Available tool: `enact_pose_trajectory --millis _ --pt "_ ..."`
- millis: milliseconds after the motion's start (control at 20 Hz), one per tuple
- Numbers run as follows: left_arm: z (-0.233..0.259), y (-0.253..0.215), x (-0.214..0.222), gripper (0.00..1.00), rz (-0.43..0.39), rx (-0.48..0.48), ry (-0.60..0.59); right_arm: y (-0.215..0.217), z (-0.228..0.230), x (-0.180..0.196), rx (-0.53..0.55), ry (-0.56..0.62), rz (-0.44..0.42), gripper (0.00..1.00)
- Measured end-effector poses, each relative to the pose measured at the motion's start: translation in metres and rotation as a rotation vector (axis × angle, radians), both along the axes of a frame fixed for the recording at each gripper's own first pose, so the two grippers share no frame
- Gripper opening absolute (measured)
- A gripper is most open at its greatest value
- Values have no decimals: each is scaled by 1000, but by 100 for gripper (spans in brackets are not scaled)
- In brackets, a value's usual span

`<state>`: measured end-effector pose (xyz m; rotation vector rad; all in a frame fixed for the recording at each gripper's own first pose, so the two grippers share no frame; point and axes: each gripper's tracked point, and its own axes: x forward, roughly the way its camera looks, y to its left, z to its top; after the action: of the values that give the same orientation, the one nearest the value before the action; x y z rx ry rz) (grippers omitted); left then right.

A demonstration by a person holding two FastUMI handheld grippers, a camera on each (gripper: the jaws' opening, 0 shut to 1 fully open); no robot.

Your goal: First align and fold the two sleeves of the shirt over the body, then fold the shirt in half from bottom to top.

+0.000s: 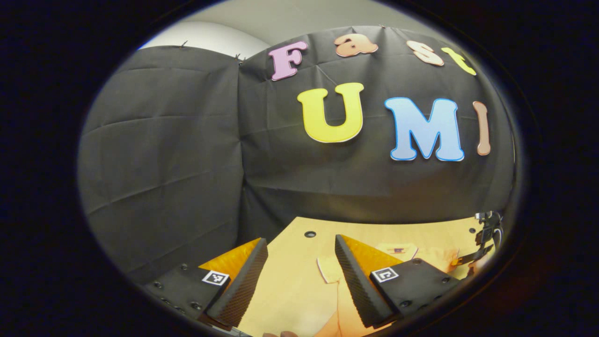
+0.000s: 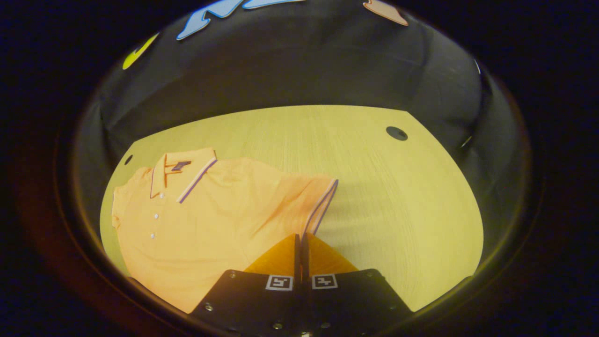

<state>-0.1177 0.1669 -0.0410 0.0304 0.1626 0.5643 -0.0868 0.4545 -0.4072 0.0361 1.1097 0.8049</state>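
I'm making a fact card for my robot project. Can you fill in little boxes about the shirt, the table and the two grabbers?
shirt: orange polo shirt, lying flat on the table, collar toward the back wall
sleeve: striped-cuff sleeve spread out, its edge at the right gripper's tips
table: light wood table with a round hole
left gripper: left gripper, fingers wide apart, above the table
right gripper: right gripper, fingers together at the sleeve cuff; a grip on cloth can't be confirmed
folds done: none visible
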Motion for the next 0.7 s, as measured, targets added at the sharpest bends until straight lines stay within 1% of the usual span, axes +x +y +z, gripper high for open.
enact_pose_trajectory --millis 50,200,350,500,700 --pt "-1 1 0 98 0 -1 1 7 10 1 20 -21 14 0" --pt "-3 3 2 98 -2 -5 1 39 50 -2 104 -70 70 0" --pt "-5 4 1 98 -5 -10 2 76 92 -18 190 -107 145 0" --pt "-6 7 0 98 -1 -17 3 110 116 -45 238 -129 235 0" --pt "-16 16 -2 98 14 -32 15 141 128 -88 259 -122 335 0"
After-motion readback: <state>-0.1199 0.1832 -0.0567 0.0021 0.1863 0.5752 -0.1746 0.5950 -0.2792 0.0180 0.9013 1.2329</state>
